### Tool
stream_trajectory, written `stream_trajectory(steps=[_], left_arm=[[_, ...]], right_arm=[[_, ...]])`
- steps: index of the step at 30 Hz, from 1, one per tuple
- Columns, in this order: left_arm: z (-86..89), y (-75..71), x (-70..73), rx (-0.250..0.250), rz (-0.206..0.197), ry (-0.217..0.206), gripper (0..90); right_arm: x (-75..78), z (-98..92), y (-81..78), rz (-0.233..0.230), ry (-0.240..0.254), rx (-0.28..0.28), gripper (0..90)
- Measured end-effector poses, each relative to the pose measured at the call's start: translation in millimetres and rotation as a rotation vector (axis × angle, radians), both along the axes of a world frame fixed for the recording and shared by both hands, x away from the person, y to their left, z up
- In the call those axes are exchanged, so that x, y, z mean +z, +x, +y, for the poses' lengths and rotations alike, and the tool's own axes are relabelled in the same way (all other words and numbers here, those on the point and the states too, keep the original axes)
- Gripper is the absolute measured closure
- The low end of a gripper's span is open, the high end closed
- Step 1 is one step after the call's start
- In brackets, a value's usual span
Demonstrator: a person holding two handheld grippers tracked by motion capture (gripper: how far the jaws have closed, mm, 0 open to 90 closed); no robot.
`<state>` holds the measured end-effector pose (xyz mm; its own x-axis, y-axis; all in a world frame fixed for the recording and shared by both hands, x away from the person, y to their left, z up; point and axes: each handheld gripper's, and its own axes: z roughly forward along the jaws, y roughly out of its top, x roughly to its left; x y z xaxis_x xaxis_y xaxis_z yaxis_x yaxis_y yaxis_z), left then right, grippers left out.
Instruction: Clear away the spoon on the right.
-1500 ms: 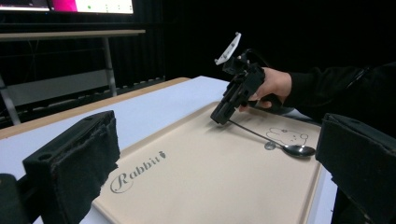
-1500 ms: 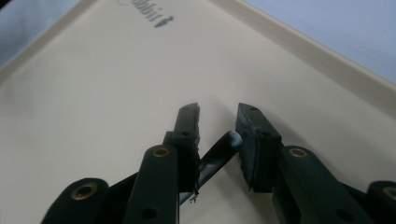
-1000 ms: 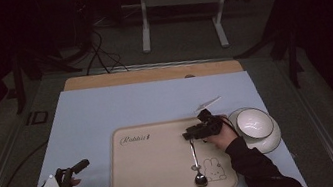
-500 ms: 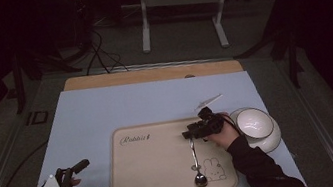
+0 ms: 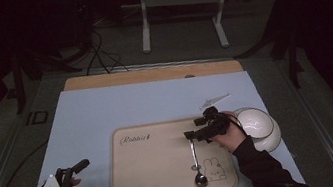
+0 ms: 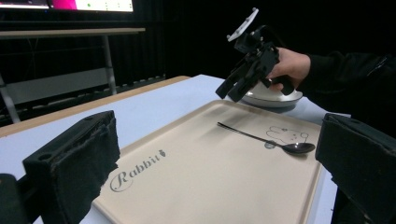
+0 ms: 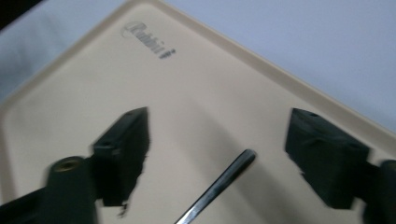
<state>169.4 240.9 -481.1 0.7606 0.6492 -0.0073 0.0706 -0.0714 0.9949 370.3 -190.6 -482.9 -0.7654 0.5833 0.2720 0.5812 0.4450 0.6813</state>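
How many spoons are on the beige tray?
1. The spoon lies on the tray, at its right side, bowl end by the rabbit drawing, handle toward the right hand-held gripper. No spot looks hidden.

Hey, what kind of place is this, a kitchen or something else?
Likely a dim lab or recording room, not a kitchen: a pale blue work table holds a staged tray, spoon and bowl, with cables on the floor and a bare metal stand behind.

One spoon (image 5: 196,160), on one tray (image 5: 152,176); one bowl (image 5: 257,127) at the mat's (image 5: 106,108) right edge; two grippers, left (image 5: 88,184) and right (image 5: 195,128).
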Motion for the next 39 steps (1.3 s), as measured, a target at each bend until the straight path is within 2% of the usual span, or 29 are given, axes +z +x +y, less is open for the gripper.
stream_trajectory(steps=[8, 18, 22, 28, 34, 39], left_arm=[[0.3, -0.5, 0.1, 0.0, 0.0, -0.001, 0.0], [-0.1, -0.4, 0.1, -0.001, 0.0, 0.0, 0.0], [-0.3, -0.5, 0.1, -0.001, 0.0, 0.002, 0.0], [-0.3, -0.5, 0.0, 0.0, 0.0, 0.003, 0.0], [-0.4, -0.7, 0.1, -0.001, -0.001, 0.005, 0.0], [-0.4, -0.7, 0.1, -0.001, -0.001, 0.001, 0.0]], right_arm=[[14.0, -14.8, -13.0, -0.047, 0.031, -0.028, 13.7], [22.8, -39.4, -31.5, -0.112, 0.026, -0.085, 13.7], [25.1, -46.6, -38.3, -0.129, 0.036, -0.092, 13.9], [29.3, -58.2, -57.6, -0.169, 0.067, -0.093, 14.0], [30.4, -68.8, -72.8, -0.184, 0.099, -0.099, 13.9], [26.0, -76.3, -83.3, -0.185, 0.09, -0.096, 13.8]])
